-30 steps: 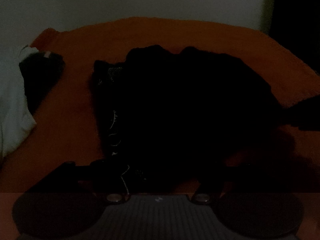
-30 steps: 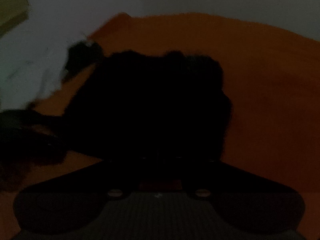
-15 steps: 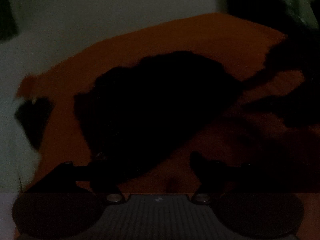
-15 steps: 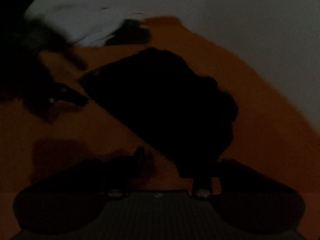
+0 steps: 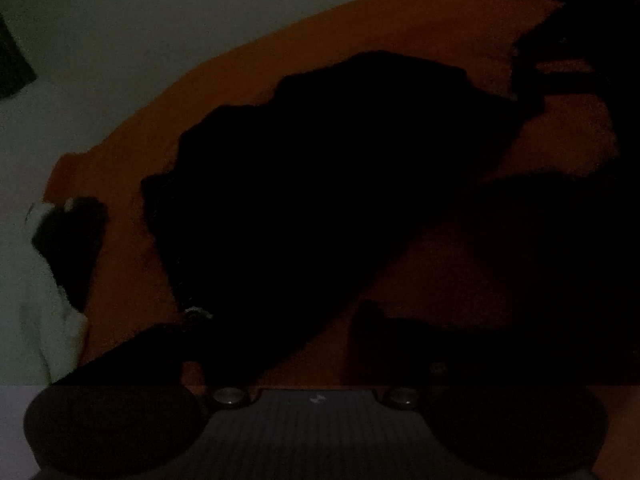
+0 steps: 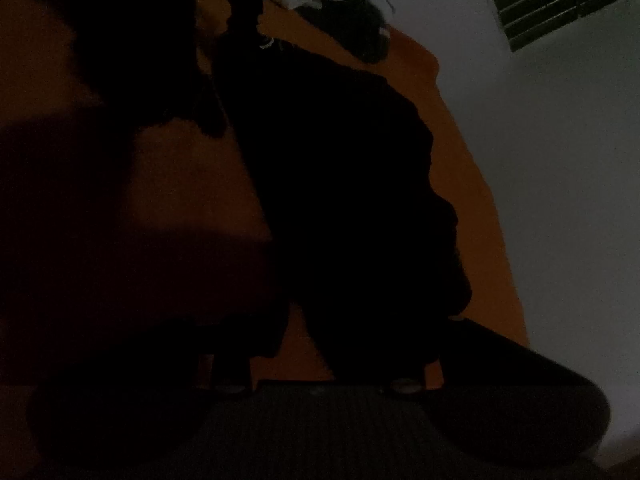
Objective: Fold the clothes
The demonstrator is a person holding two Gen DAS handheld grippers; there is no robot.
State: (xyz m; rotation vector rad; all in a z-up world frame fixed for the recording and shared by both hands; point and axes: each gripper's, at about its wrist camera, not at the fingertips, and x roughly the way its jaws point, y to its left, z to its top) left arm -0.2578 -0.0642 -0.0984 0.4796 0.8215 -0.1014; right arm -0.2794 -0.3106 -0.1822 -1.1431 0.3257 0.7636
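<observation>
A black garment [image 5: 320, 184] lies bunched on an orange cover [image 5: 380, 24]; the dim light hides its folds. My left gripper [image 5: 276, 328] hangs low over its near corner. Its jaws are closing, still apart, and the corner lies between them by the left fingertip [image 5: 188, 332]. In the right wrist view the garment [image 6: 352, 200] runs up the frame. Its near end sits between the parted fingers of my right gripper [image 6: 360, 336], and no pad visibly presses on it. Each gripper shows as a dark shape in the other's view, the right gripper [image 5: 560, 64] and the left gripper [image 6: 228, 80].
A white cloth [image 5: 28, 300] with a dark item [image 5: 68, 248] on it lies at the cover's left edge. The same dark item [image 6: 360, 28] sits far up in the right wrist view. A pale wall [image 6: 560, 200] and a slatted vent [image 6: 560, 4] border the cover.
The right jaws, shut a second ago, now stand apart around the garment's end. Both views have rolled and dropped closer to the cover. The left jaws widened, then narrowed around the near corner.
</observation>
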